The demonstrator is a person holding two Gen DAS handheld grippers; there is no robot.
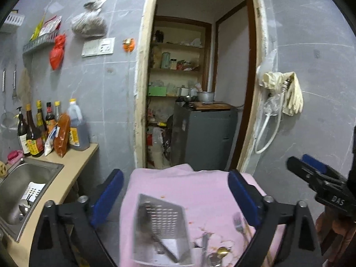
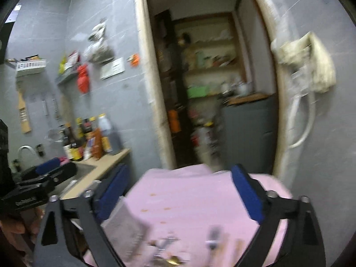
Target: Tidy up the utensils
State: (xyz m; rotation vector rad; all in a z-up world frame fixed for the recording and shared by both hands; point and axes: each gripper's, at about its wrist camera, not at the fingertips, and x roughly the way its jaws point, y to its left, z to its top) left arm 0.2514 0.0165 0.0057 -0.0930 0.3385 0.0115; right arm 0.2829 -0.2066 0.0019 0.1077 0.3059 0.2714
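Note:
A perforated metal utensil holder (image 1: 162, 229) lies on a pink cloth (image 1: 195, 187) with a dark utensil in it. A fork (image 1: 238, 222) and spoons (image 1: 219, 252) lie to its right. My left gripper (image 1: 175, 191) is open and empty above the cloth. My right gripper (image 2: 178, 191) is open and empty too; it also shows at the right edge of the left wrist view (image 1: 311, 173). In the blurred right wrist view the holder (image 2: 126, 227) and utensils (image 2: 169, 247) lie low on the cloth (image 2: 195, 198).
A steel sink (image 1: 24, 184) with a white slotted utensil (image 1: 32, 192) sits in a beige counter (image 1: 73, 169) at left. Sauce bottles (image 1: 44, 129) stand at the wall. An open doorway (image 1: 195, 89) leads to a pantry with shelves and a grey cabinet.

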